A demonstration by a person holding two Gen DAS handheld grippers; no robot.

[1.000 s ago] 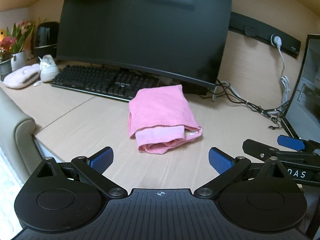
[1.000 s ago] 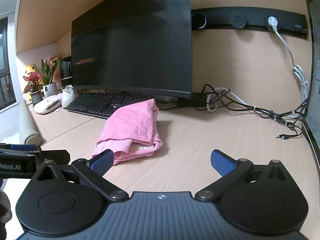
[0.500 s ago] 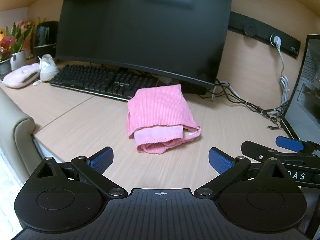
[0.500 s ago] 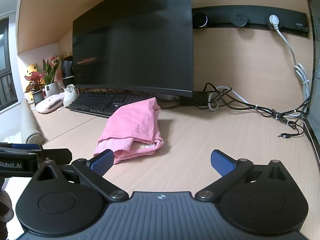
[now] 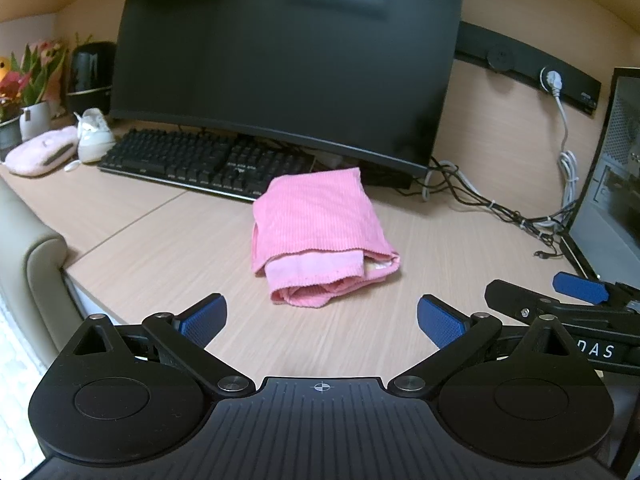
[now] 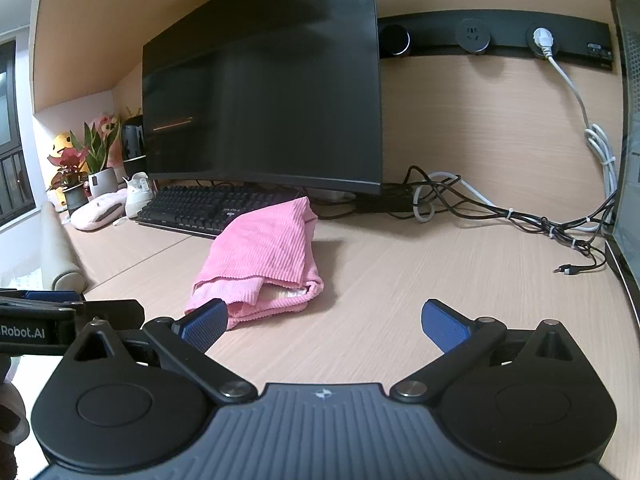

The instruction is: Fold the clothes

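Both the left gripper [image 5: 319, 318] and right gripper [image 6: 324, 322] gape wide and empty near the desk's [image 5: 168, 240] front edge, short of the soft, light, floppy pink cloth [image 5: 318, 226] mid-desk, best pinched at its layered near hem.

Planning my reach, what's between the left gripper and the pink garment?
Only bare desk lies between the open left gripper and the folded pink garment, shown in the left wrist view.

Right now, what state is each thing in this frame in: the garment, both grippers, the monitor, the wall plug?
Pink ribbed garment: folded into a bundle, lying on the desk, untouched.
Left gripper: open, empty, short of the garment.
Right gripper: open, empty.
Black curved monitor: screen dark.
White plug: seated in the wall socket strip.
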